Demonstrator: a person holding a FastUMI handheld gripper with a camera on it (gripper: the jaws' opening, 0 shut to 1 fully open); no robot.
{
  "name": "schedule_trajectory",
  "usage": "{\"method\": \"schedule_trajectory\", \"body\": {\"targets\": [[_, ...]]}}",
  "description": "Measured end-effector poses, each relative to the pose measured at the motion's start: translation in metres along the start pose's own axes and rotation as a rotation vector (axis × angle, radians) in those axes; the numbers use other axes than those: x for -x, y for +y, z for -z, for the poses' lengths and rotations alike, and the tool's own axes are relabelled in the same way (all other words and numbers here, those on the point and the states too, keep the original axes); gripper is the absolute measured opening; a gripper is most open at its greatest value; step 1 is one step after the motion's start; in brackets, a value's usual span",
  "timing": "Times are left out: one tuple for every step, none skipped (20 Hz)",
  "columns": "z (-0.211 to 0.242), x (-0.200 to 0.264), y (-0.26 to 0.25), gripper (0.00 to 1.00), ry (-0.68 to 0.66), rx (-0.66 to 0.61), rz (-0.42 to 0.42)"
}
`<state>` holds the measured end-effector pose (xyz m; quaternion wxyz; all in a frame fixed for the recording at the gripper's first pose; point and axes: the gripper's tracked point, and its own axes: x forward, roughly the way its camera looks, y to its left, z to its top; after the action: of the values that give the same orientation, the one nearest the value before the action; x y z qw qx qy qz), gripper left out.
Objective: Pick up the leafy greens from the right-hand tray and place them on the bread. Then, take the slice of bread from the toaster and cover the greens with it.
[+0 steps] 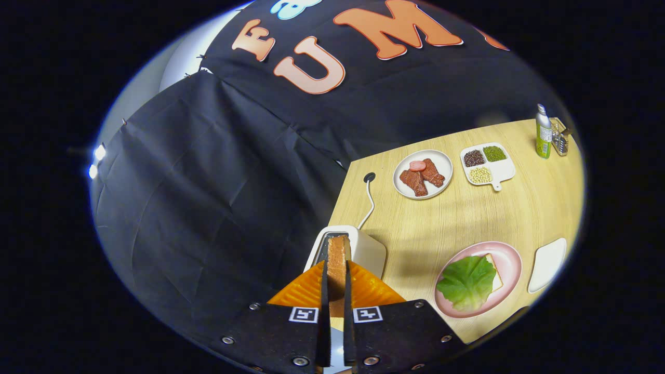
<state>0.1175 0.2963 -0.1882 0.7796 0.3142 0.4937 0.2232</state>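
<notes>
Tool gripping toast over the toaster, at the light wooden desk [467, 213].

The tool [336, 283] is sitting at lower centre, fingers closed onto the browned slice of bread [337, 259] above the white toaster [366, 249]. At lower right, the green lettuce leaf [466, 281] is lying on bread on the pink round plate [511, 265], beside an empty white tray [548, 264].

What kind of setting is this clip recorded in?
Probably a staged kitchen tabletop inside a cloth-walled booth: a wooden table carries a toaster, plated meat and a pink plate of leafy greens. The tool grips a bread slice above the toaster.
</notes>
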Motion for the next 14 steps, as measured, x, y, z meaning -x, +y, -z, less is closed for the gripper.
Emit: {"method": "schedule_trajectory", "body": {"targets": [[0.002,0.003,-0.005,0.1,-0.008,-0.006,-0.01],[0.006,0.002,-0.012,0.1,-0.009,-0.011,-0.017],[0.009,0.003,-0.019,0.1,-0.006,-0.021,-0.022],[0.014,0.003,-0.026,0.1,-0.001,-0.032,-0.028],[0.017,0.003,-0.033,0.1,0.0,-0.046,-0.033],[0.02,0.001,-0.041,0.1,0.002,-0.05,-0.038],[0.021,0.001,-0.049,0.1,-0.003,-0.055,-0.037],[0.024,0.004,-0.055,0.1,-0.004,-0.059,-0.039],[0.025,0.004,-0.062,0.1,-0.009,-0.07,-0.04],[0.027,0.004,-0.068,0.1,-0.011,-0.079,-0.043],[0.028,0.005,-0.076,0.1,-0.013,-0.087,-0.041],[0.03,0.006,-0.085,0.1,-0.015,-0.09,-0.035],[0.032,0.008,-0.094,0.1,-0.015,-0.095,-0.025],[0.034,0.006,-0.104,0.1,-0.016,-0.097,-0.02]]}}
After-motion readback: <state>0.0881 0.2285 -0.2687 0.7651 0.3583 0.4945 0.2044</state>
